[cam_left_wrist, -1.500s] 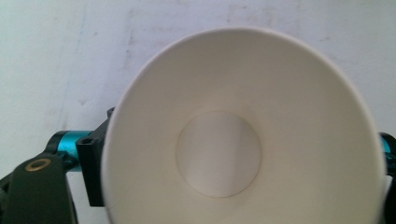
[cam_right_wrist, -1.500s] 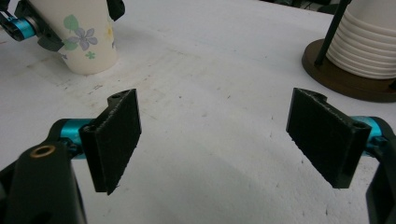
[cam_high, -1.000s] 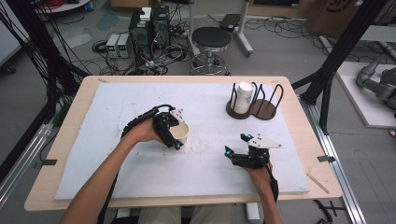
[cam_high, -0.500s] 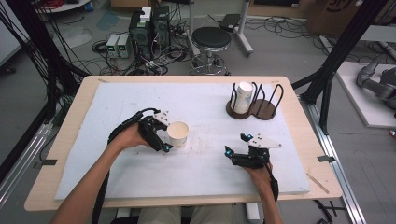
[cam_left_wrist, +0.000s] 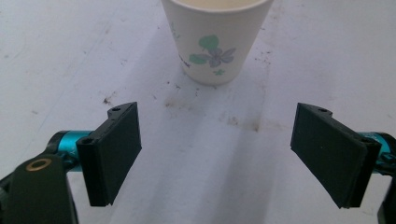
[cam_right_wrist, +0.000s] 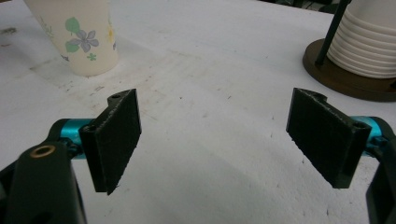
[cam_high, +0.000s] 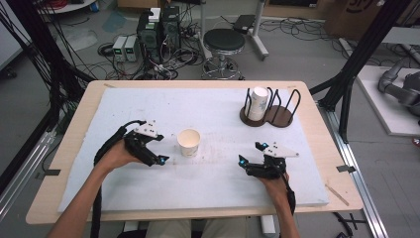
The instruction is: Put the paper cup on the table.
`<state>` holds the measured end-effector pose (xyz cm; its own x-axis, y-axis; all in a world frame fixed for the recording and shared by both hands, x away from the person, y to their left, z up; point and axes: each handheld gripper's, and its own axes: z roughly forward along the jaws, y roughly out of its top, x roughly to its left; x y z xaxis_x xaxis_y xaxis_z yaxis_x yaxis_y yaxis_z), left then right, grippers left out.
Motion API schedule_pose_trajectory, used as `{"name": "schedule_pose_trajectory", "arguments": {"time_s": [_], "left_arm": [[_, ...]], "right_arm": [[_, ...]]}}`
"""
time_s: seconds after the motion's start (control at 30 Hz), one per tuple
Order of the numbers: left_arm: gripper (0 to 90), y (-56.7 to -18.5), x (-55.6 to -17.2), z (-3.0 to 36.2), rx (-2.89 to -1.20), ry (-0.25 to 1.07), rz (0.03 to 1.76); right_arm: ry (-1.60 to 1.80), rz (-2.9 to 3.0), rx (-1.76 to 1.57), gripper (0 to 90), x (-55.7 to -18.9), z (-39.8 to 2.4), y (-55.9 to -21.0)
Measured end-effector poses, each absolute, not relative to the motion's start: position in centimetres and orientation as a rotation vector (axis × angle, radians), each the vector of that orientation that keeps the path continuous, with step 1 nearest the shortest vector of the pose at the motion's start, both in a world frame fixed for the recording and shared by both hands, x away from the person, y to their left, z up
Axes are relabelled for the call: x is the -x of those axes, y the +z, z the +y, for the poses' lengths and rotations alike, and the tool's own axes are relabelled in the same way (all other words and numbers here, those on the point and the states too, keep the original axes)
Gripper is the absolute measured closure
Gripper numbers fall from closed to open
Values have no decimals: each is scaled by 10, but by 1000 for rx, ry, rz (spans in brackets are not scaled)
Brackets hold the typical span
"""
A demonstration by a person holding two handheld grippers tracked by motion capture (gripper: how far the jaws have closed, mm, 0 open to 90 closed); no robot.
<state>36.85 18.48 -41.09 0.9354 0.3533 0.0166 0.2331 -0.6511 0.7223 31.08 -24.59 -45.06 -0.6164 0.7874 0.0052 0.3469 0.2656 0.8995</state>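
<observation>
Standing upright just ahead of the left gripper (cam_left_wrist: 217, 158), whose jaws are spread and empty, the paper cup (cam_left_wrist: 216, 39) is faced squarely.

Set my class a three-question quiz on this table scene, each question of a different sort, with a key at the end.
1. True or false: the paper cup stands upright on the white mat.
2. Which is it: the left gripper is (a) open, apart from the cup, (b) shut on the cup, (c) inside the cup?
3. In one phrase: what sits in the wire holder at the far right of the mat?

Key
1. True.
2. (a): its jaws stand apart, empty, the cup beyond them.
3. A stack of cups, upside down.
</observation>
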Motion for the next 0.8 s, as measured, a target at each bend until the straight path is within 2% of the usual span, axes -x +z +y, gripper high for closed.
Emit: {"name": "schedule_pose_trajectory", "arguments": {"time_s": [0.37, 0.8], "left_arm": [[158, -416, -334, 223, -2078, 283, 487], [157, -441, -306, 260, -1817, 429, 610]], "right_arm": [[1330, 2078, -1022, 183, -309, -247, -451], [1326, 2068, -1012, 183, -307, -246, -451]]}}
